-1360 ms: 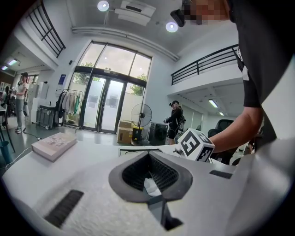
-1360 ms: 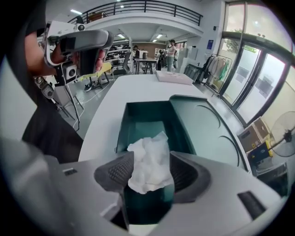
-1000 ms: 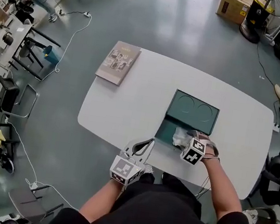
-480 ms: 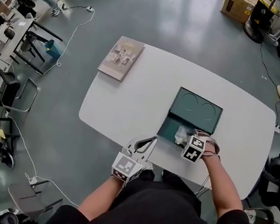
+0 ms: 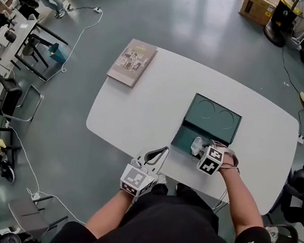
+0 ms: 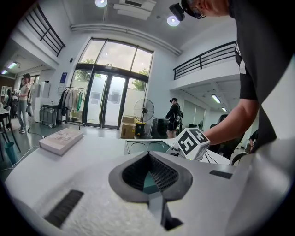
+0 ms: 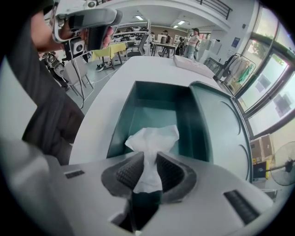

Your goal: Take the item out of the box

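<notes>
- My right hand-held gripper (image 7: 148,170) hangs over the near end of the box (image 7: 120,120). Its jaws stood wide a second ago and are now closing, with the pads touching both sides of the tissue (image 7: 152,138).
- I judge the grasp nearly made; lifting comes next.
- The tissue is inside the box. Its long axis runs away from me along the jaws, the wider crumpled end pointing at the far wall.
- My left hand-held gripper (image 5: 155,157) idles at the bench (image 5: 148,106) edge, jaws together and empty.
- The lid (image 5: 212,117) lies open beyond.
</notes>
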Demonstrator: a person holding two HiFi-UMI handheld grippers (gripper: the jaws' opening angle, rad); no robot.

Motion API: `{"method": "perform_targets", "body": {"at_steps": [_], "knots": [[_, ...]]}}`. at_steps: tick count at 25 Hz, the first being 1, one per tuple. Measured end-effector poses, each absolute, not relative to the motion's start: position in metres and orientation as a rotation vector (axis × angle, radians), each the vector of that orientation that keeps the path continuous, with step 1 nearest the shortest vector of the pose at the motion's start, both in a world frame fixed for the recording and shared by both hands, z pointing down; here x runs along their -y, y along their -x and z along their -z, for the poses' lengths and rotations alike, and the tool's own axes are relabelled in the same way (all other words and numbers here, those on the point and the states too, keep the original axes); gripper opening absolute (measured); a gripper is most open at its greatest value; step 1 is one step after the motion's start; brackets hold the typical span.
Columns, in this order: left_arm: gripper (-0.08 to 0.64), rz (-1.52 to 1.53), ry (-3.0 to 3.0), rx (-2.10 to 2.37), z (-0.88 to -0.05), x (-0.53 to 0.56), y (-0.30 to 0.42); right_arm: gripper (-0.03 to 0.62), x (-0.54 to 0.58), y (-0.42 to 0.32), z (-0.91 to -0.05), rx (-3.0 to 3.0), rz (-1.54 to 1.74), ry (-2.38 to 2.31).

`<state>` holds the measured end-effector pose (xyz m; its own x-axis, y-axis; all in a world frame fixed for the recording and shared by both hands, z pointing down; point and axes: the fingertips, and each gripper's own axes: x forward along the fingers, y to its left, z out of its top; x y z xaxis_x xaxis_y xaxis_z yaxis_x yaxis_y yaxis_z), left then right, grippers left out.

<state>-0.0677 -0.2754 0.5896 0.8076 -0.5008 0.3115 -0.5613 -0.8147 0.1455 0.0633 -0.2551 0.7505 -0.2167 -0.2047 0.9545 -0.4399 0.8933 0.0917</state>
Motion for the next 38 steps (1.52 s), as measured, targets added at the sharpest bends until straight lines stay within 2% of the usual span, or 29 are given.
{"method": "perform_targets", "body": {"at_steps": [7, 38], "knots": [[0.012, -0.325, -2.747, 0.826, -0.589, 0.267, 0.070, 0.055, 0.253, -0.067, -0.740, 1.810, -0.236, -0.571], [0.012, -0.224, -2.804, 0.868, -0.548, 0.288, 0.058, 0.055, 0.277, -0.047, -0.523, 2.460, -0.090, -1.469]]}}
